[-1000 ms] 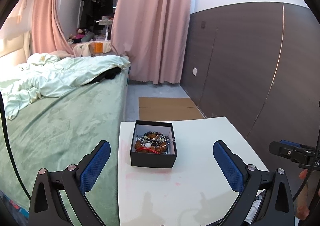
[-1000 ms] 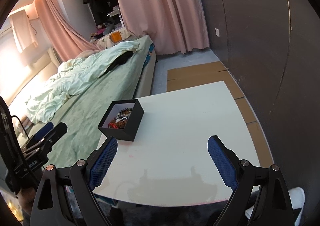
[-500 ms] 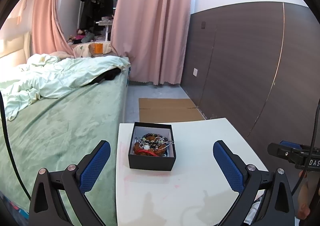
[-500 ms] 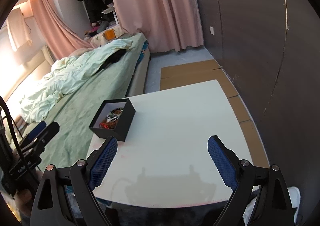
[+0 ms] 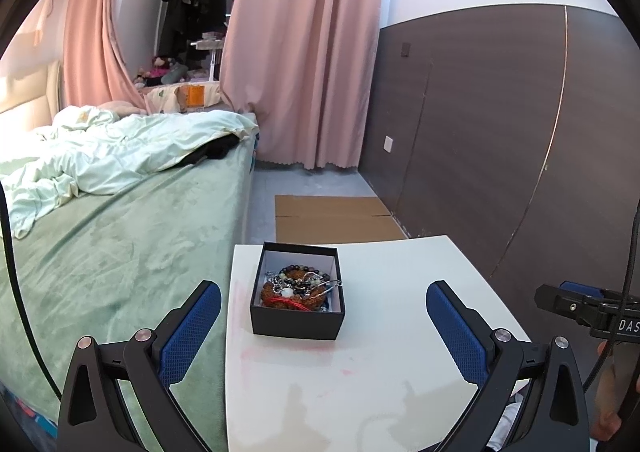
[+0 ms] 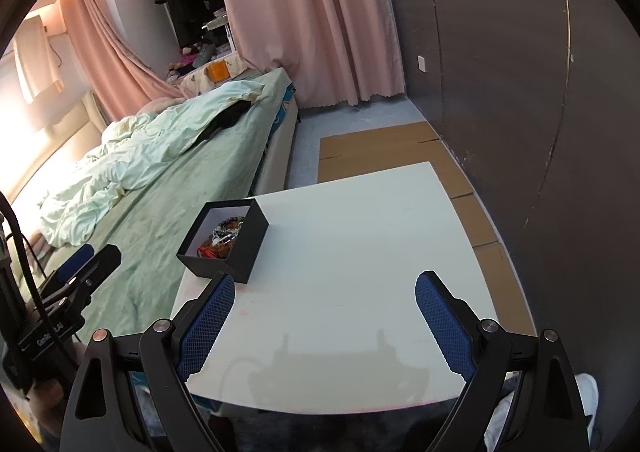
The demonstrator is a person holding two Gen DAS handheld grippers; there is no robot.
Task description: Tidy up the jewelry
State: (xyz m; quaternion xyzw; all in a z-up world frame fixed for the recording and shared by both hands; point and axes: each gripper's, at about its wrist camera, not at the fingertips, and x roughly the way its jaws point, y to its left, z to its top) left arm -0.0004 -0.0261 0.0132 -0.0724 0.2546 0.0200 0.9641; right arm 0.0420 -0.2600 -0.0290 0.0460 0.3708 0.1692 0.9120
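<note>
Left gripper [image 5: 323, 310]: we hold its blue pads spread wide and empty, low in the left wrist frame.
Right gripper [image 6: 325, 306]: our fingers gape equally wide, gripping nothing.
Black box [image 5: 298, 301]: open, just below centre of the left wrist frame, near the white table's [image 5: 360, 380] left edge.
Jewelry [image 5: 297, 286]: beaded bracelets and chains heaped inside the box.
Bed [image 5: 120, 236]: green, left of frame, beside the table.

You have two grippers: left gripper [image 5: 323, 316], right gripper [image 6: 325, 310], both spread wide. One white table [image 5: 400, 372]. One black box [image 5: 298, 322] at your 12 o'clock. Inside, tangled jewelry [image 5: 298, 288]; piece count unclear. One bed [image 5: 120, 232], 10 o'clock.
</note>
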